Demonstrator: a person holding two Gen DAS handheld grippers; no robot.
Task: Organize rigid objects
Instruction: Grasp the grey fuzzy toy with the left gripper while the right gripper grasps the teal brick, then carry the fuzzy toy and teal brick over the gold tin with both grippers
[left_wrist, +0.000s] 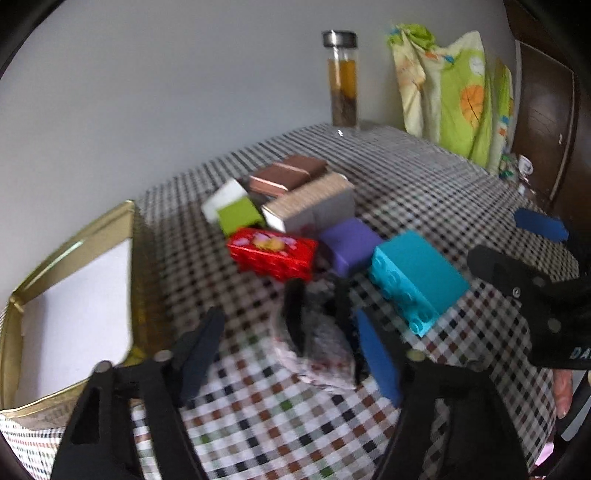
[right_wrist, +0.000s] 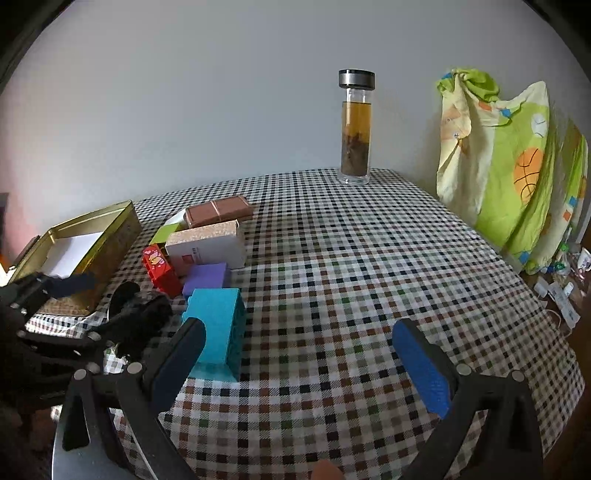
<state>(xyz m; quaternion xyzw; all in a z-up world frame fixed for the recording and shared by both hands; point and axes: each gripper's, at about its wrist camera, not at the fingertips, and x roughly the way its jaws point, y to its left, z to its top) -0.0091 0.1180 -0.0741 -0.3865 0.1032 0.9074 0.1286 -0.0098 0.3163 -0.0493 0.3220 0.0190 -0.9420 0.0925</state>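
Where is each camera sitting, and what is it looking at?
Left wrist: sits on the left gripper, looking down its fingers at a dark wrapped bundle and the blocks; the right gripper and a fingertip show at the right edge.
Right wrist: sits on the right gripper, looking across the table to the bottle; the left gripper shows at the left.
Both share: teal block, gold tin, bottle.

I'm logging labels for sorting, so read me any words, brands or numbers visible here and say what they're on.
"DA": white letters, cut off, on the right tongs' black body.
White box: small red mark, too blurred to read.
Red box: picture only, no legible words.
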